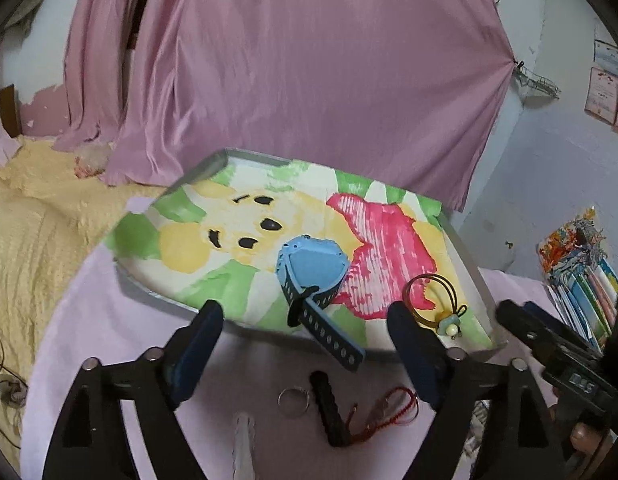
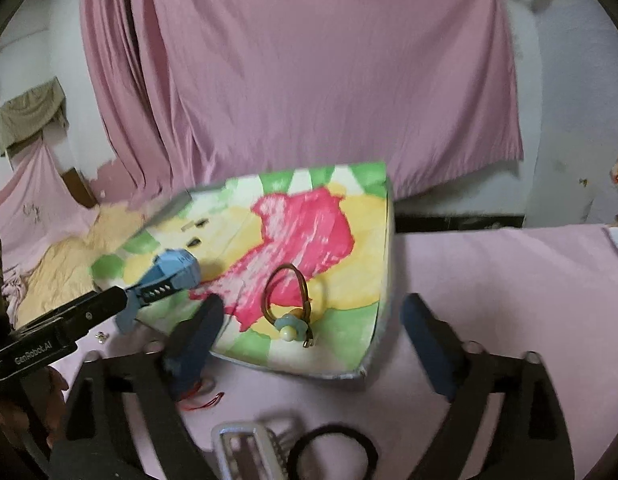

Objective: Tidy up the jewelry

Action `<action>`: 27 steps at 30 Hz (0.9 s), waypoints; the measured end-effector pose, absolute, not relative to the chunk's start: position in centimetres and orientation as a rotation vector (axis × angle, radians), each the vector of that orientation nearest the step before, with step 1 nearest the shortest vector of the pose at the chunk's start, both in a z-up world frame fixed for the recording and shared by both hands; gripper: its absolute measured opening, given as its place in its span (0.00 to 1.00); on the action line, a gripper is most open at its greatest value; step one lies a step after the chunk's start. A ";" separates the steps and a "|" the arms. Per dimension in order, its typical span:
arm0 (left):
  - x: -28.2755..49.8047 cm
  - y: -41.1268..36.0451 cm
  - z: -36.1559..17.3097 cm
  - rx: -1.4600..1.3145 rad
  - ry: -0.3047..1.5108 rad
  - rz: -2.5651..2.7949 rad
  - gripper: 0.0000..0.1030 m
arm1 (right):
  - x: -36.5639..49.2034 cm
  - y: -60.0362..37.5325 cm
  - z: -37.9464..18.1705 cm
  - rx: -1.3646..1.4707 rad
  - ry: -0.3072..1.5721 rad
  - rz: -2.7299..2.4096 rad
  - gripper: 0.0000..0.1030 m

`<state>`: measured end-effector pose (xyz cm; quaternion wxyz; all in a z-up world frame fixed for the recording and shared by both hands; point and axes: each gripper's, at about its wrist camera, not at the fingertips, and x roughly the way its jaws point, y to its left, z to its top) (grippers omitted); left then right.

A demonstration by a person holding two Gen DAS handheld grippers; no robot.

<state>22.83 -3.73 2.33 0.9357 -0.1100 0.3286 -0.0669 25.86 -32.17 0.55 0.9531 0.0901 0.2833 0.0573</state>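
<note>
A flat box [image 1: 211, 165] with a cartoon bear picture on top lies on the pink table. A blue watch [image 1: 311, 266] rests on it, its strap hanging over the near edge. My left gripper [image 1: 305, 309] stands open just before that edge, the strap lying between its fingers without touching them. A gold bangle with a pale bead [image 1: 433, 300] lies on the box to the right. In the right wrist view the bangle [image 2: 287, 296] sits ahead of my open right gripper [image 2: 313, 304], and the watch [image 2: 175, 272] is at the left by the left gripper [image 2: 109, 304].
On the cloth in front of the box lie a silver ring [image 1: 293, 400], a black band [image 1: 327, 408] and a red string bracelet [image 1: 383, 408]. A black hair tie [image 2: 333, 452] and a silver clip [image 2: 249, 452] lie near the right gripper. Pink curtain behind; papers [image 1: 581, 280] at right.
</note>
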 end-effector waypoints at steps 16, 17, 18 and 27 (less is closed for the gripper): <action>13.8 -2.3 3.8 -0.177 0.401 -0.127 0.99 | 15.2 -32.2 3.1 0.119 0.272 0.089 0.98; 13.4 -2.2 3.8 -0.172 0.388 -0.131 0.99 | 14.7 -32.0 3.1 0.110 0.258 0.090 0.98; 12.8 -2.1 3.9 -0.168 0.374 -0.134 0.99 | 14.1 -31.9 3.1 0.101 0.248 0.091 0.98; 10.0 -1.3 3.4 -0.148 0.326 -0.138 0.99 | 10.6 -30.8 2.3 0.051 0.212 0.088 0.98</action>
